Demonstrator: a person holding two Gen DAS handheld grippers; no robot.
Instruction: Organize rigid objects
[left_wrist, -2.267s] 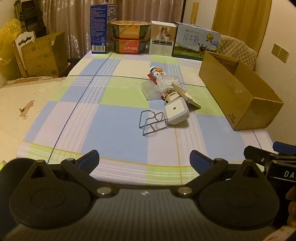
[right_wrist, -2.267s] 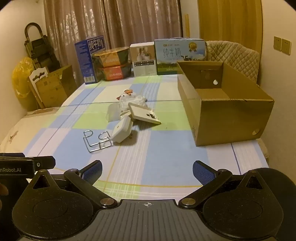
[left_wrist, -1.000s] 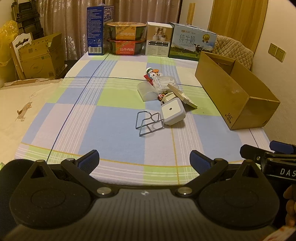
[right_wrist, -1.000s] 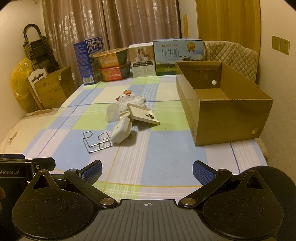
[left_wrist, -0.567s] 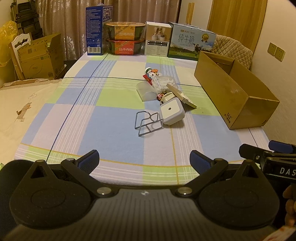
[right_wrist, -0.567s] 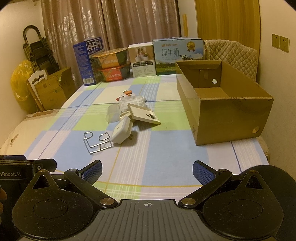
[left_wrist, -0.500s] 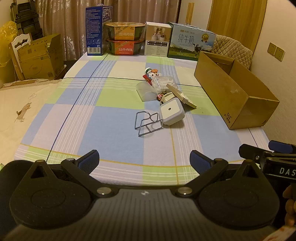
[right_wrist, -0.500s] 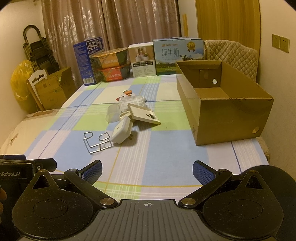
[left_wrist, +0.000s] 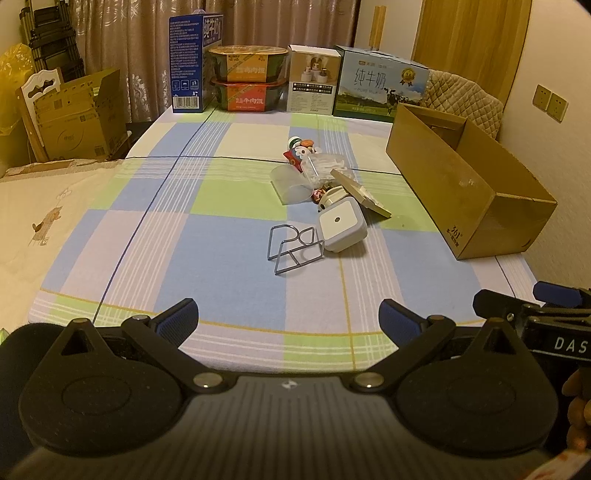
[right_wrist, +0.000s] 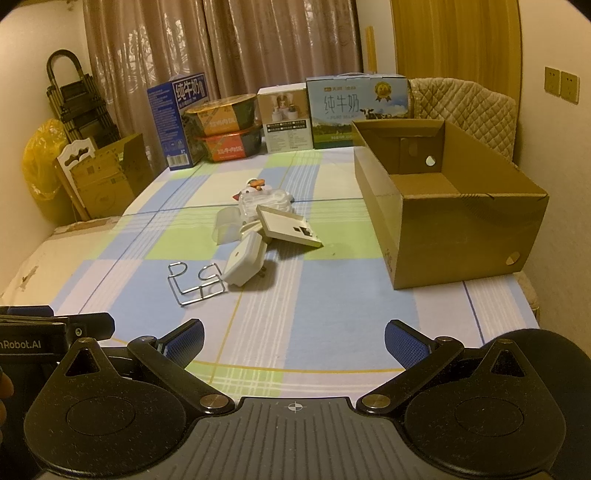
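- Both tools, the left tool (left_wrist: 288, 314) and the right tool (right_wrist: 293, 338), are wide apart and hold nothing.
- The wire rack (left_wrist: 294, 248), white plug (left_wrist: 343, 228) and toys lie mid-surface, near the empty cardboard box (right_wrist: 454, 229).
- No thing is picked yet; I think the next move is reaching forward to grab one.

A blue carton (left_wrist: 194, 62), two stacked bowls (left_wrist: 248, 78), a white box (left_wrist: 312, 85) and a milk case (left_wrist: 380, 90) are standing in a row at the table's far edge. Brown curtains (right_wrist: 229, 48) are hanging behind them, and a quilted chair (right_wrist: 469, 107) is sitting at the right.
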